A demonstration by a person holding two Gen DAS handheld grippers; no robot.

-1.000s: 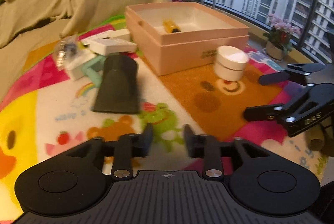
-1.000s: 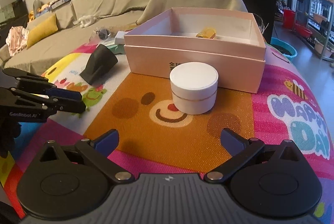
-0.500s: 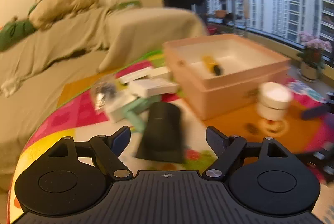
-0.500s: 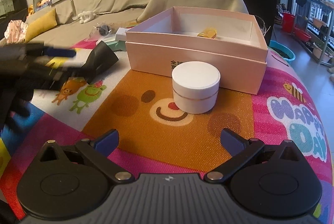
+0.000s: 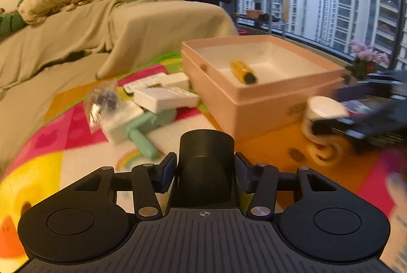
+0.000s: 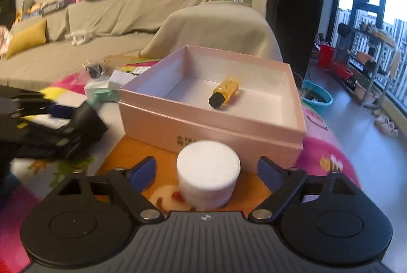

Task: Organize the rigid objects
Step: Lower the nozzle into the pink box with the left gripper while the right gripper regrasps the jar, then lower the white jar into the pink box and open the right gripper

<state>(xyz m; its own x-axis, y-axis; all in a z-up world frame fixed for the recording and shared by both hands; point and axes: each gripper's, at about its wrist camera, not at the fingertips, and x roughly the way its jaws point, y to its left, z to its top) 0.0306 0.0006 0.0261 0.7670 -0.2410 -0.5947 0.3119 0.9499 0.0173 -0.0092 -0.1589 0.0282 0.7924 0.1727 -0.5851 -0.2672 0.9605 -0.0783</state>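
Grippers at work over a cartoon-print play mat (image 5: 76, 130) in a living room, one held in each hand. Left gripper (image 5: 204, 168) clenched on a black tapered nozzle (image 5: 206, 161), both pads pressed against its round sides after a closing of the jaws just now; nozzle lying on the mat with its round mouth facing away from the wrist camera, toward the box. Right gripper (image 6: 207, 168) released, jaws just drawn narrower yet clear of the squat white lidded jar (image 6: 208, 161) between its blue fingers (image 6: 143, 172), a gap on either side. Jar upright on the orange bear face of the mat, just in front of the near wall of an open pink cardboard box (image 6: 203, 130), close to that wall.

Inside the box, alone on the white floor: a yellow tube with a black cap (image 6: 225, 91), on its side. Left of the box, heaped together at the far edge of the mat: small white cartons (image 5: 165, 99), a mint-green handled item (image 5: 147, 128) partly under them, and a clear plastic bag of dark small parts (image 5: 101, 100) on top of one carton.

Behind, a sofa under a tan cover (image 5: 76, 31), piled with cushions. Both wrist views somewhat smeared by motion.
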